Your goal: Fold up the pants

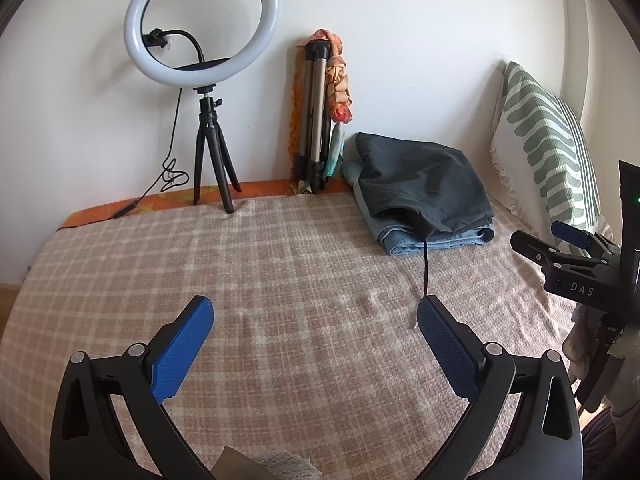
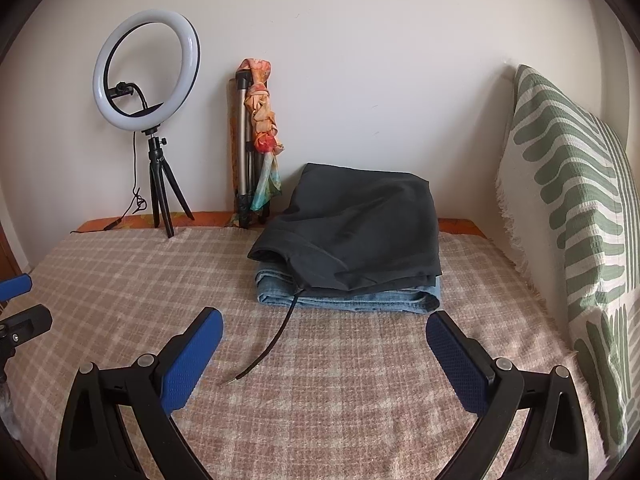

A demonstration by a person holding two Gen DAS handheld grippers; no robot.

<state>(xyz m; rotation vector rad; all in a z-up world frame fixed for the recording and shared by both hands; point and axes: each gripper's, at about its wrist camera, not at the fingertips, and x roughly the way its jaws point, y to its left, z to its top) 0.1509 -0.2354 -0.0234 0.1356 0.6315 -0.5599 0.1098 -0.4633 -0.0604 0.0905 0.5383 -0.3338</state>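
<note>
Folded dark grey pants lie on top of folded blue jeans at the back of the bed, near the wall. A black drawstring trails from the dark pants onto the blanket. My left gripper is open and empty, above the blanket in front of and to the left of the stack. My right gripper is open and empty, just in front of the stack; it also shows at the right edge of the left wrist view.
A pink plaid blanket covers the bed. A ring light on a small tripod and a folded tripod with a scarf stand at the wall. A green-patterned pillow leans at the right.
</note>
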